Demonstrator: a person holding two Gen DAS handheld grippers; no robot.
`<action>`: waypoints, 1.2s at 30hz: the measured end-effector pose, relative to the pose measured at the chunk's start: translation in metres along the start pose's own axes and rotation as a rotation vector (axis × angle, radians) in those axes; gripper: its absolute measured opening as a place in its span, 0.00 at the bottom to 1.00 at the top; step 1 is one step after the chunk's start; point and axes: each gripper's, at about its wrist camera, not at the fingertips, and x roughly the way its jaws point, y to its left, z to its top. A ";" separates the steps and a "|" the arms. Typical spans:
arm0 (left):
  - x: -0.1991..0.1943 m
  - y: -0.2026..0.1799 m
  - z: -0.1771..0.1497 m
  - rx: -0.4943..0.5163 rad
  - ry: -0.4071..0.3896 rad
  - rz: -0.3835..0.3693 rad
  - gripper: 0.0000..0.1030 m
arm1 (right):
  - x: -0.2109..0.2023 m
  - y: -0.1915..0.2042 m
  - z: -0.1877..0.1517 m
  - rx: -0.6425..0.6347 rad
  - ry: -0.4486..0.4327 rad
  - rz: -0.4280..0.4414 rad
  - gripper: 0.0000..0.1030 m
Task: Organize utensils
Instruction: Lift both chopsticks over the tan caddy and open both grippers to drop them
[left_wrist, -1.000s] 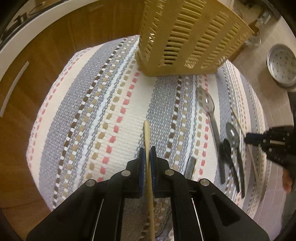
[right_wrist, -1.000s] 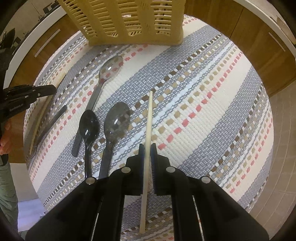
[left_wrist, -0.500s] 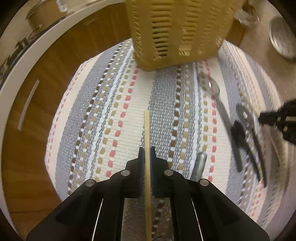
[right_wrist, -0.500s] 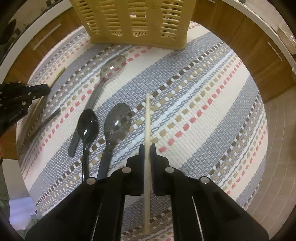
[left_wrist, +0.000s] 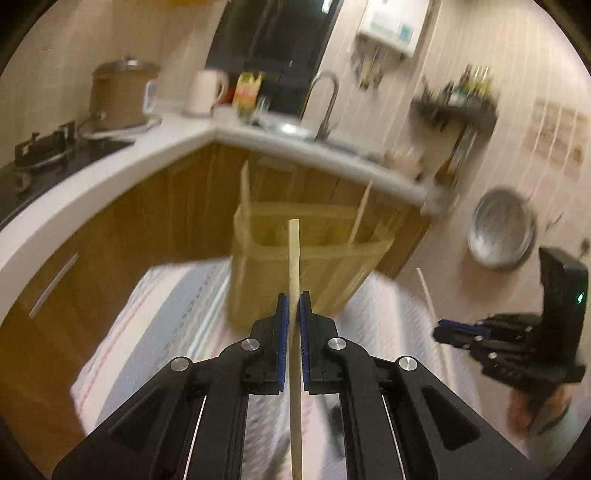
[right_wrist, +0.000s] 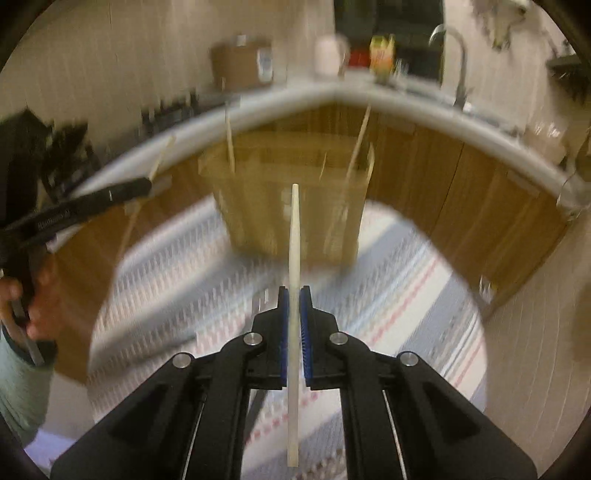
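My left gripper (left_wrist: 293, 299) is shut on a wooden chopstick (left_wrist: 293, 258) and holds it up in the air, pointing at the yellow slotted utensil basket (left_wrist: 310, 266). My right gripper (right_wrist: 294, 293) is shut on a pale chopstick (right_wrist: 294, 236), also lifted and aimed at the same basket (right_wrist: 291, 206). Two chopsticks stand in the basket (right_wrist: 229, 140). The right gripper shows at the right of the left wrist view (left_wrist: 443, 330); the left one shows at the left of the right wrist view (right_wrist: 146, 186). Both views are motion-blurred.
The basket stands on a striped woven mat (right_wrist: 406, 295). Behind it run wooden cabinets (left_wrist: 147, 221) under a white counter (left_wrist: 110, 177) with a pot, kettle and tap. A metal pan (left_wrist: 500, 232) lies on the tiled floor at right.
Both grippers have risen from the mat and tilted up, each carrying its chopstick. The views now look level at the basket and the kitchen instead of down on the mat and spoons.
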 end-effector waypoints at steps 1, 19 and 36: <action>-0.002 -0.004 0.008 -0.004 -0.026 -0.015 0.03 | -0.002 -0.005 0.006 0.009 -0.033 -0.005 0.04; 0.017 -0.030 0.087 0.083 -0.484 0.000 0.04 | -0.002 -0.041 0.111 0.123 -0.508 -0.078 0.04; 0.073 0.012 0.084 0.036 -0.578 0.116 0.04 | 0.064 -0.037 0.117 0.042 -0.615 -0.134 0.04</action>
